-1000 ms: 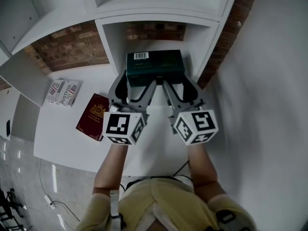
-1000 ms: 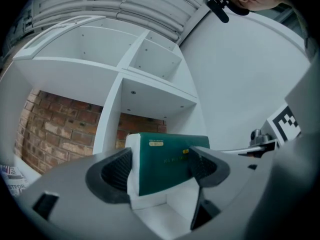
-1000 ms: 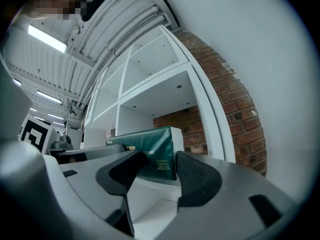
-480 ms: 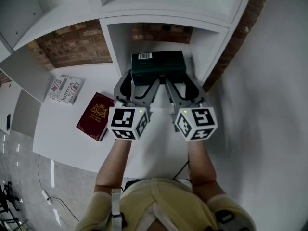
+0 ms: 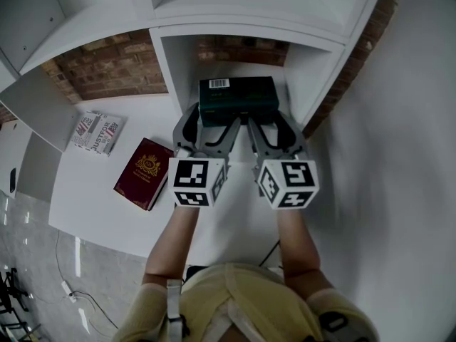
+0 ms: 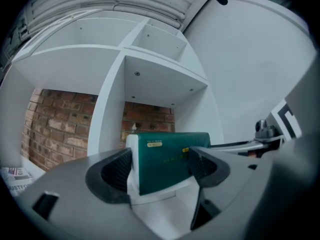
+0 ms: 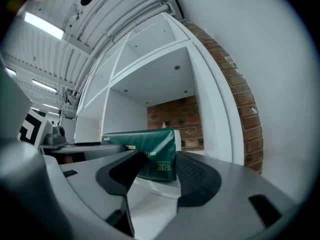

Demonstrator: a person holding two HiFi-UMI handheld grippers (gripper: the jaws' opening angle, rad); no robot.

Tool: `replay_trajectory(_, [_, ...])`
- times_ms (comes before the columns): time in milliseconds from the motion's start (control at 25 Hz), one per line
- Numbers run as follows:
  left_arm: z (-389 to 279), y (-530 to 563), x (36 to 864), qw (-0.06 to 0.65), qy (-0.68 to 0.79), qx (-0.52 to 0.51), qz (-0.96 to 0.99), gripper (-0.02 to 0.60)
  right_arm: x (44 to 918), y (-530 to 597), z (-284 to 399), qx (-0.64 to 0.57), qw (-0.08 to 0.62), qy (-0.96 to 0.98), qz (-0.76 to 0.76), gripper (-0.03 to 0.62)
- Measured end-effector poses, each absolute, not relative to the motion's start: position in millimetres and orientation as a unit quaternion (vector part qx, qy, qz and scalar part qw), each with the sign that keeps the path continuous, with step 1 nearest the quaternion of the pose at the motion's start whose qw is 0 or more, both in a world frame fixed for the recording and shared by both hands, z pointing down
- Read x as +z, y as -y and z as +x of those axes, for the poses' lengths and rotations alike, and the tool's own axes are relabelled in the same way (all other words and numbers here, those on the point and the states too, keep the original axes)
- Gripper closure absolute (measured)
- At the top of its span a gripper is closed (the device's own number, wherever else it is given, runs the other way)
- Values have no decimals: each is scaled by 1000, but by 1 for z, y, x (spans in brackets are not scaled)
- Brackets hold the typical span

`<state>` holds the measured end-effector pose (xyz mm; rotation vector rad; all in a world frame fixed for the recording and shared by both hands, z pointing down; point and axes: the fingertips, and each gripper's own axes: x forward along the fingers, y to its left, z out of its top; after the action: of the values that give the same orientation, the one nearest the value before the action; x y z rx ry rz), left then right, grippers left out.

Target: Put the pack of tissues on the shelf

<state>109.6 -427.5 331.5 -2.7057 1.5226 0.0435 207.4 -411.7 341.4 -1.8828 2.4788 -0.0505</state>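
Note:
The pack of tissues [image 5: 237, 95] is dark green with a barcode on top. It lies at the mouth of the lower right shelf compartment [image 5: 173, 63]. Whether it rests on the compartment floor I cannot tell. My left gripper [image 5: 211, 128] and right gripper [image 5: 271, 127] are side by side at its near edge, both with jaws wide apart. Their outer fingers bracket the pack's two ends and the inner fingers sit under its near side. In the left gripper view the pack [image 6: 170, 159] fills the gap of the left gripper [image 6: 160, 166]. The right gripper view shows the pack's [image 7: 150, 151] end beside the right gripper [image 7: 157, 169].
A dark red booklet [image 5: 144, 172] lies on the white tabletop [image 5: 85, 191] to the left. Two small printed packets [image 5: 94, 134] lie further left by the brick wall [image 5: 107, 73]. A white wall [image 5: 399, 155] closes the right side. More shelf compartments stand above.
Both grippers and the green pack have moved a little forward and rightward, further into the compartment mouth. The jaws look the same.

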Motion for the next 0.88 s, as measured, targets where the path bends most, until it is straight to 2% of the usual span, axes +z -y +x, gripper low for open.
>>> replay_trajectory(880, [113, 443, 326, 72, -524, -28, -848, 230, 343, 423, 210, 7, -14, -761, -648, 375])
